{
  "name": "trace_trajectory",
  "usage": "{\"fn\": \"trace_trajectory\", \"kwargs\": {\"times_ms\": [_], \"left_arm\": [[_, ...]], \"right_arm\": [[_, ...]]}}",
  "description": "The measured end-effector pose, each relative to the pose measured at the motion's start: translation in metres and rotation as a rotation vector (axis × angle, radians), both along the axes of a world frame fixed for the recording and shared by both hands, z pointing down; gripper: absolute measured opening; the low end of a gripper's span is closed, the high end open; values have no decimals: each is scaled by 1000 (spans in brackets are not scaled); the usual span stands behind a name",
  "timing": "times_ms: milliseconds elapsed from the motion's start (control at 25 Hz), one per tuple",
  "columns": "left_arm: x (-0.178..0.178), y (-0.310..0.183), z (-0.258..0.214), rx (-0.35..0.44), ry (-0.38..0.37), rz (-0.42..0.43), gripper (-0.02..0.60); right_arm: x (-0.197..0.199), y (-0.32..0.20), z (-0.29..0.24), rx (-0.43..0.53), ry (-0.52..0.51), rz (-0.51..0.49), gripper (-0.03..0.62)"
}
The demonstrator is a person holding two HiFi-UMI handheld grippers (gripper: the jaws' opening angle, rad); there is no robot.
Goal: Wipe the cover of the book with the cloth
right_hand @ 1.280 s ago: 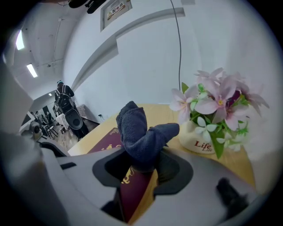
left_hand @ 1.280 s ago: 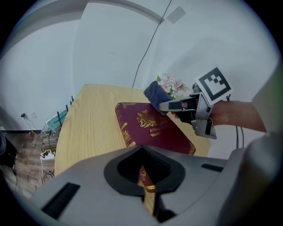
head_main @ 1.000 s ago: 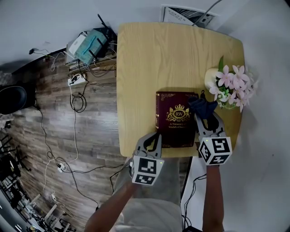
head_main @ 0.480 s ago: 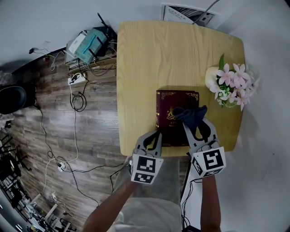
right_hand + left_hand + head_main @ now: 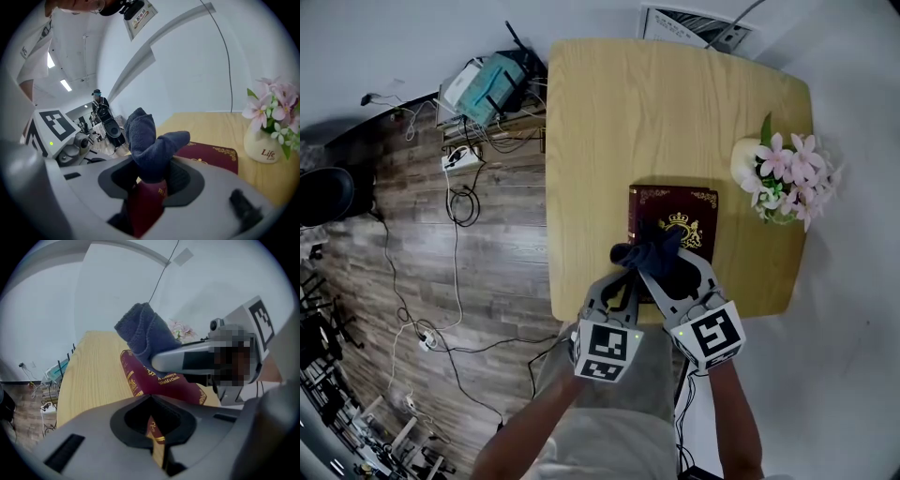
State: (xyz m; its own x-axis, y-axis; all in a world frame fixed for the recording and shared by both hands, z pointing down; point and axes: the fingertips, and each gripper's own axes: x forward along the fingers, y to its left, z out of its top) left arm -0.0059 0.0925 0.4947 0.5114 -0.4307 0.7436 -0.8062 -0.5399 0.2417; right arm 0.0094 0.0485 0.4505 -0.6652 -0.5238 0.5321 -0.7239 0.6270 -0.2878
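A maroon book (image 5: 686, 220) with gold print lies on the near right part of the wooden table (image 5: 609, 141). My right gripper (image 5: 661, 269) is shut on a dark blue cloth (image 5: 649, 255), which rests bunched on the book's near left part. In the right gripper view the cloth (image 5: 147, 140) sticks up between the jaws over the book (image 5: 211, 154). My left gripper (image 5: 623, 279) sits at the book's near left corner, jaws closed on its edge (image 5: 152, 427). The left gripper view shows the cloth (image 5: 143, 333) above the cover (image 5: 159, 380).
A cream vase with pink flowers (image 5: 778, 178) stands just right of the book's far corner, also seen as the vase (image 5: 269, 140). The table's near edge runs just under both grippers. Cables, a power strip and a box of gear (image 5: 483, 89) lie on the floor at left.
My right gripper has dragged the cloth across the cover, from the book's far right corner by the vase to its near left part. The left gripper has stayed put.
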Motion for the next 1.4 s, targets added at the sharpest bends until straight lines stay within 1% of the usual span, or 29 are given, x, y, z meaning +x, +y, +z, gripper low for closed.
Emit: {"fn": "trace_trajectory", "kwargs": {"times_ms": [240, 320, 440, 1000, 1400], "left_arm": [[-1, 0, 1, 2, 5, 5, 6], [0, 0, 1, 3, 6, 4, 6], [-1, 1, 0, 1, 6, 2, 6], [-1, 1, 1, 1, 3, 3, 6], [-1, 0, 0, 4, 9, -4, 6]], "right_arm": [[-17, 4, 4, -36, -43, -68, 161], [-19, 5, 8, -50, -39, -83, 160], [-16, 6, 18, -69, -6, -84, 161], [31, -4, 27, -78, 54, 24, 161], [82, 2, 31, -105, 98, 148, 160]]}}
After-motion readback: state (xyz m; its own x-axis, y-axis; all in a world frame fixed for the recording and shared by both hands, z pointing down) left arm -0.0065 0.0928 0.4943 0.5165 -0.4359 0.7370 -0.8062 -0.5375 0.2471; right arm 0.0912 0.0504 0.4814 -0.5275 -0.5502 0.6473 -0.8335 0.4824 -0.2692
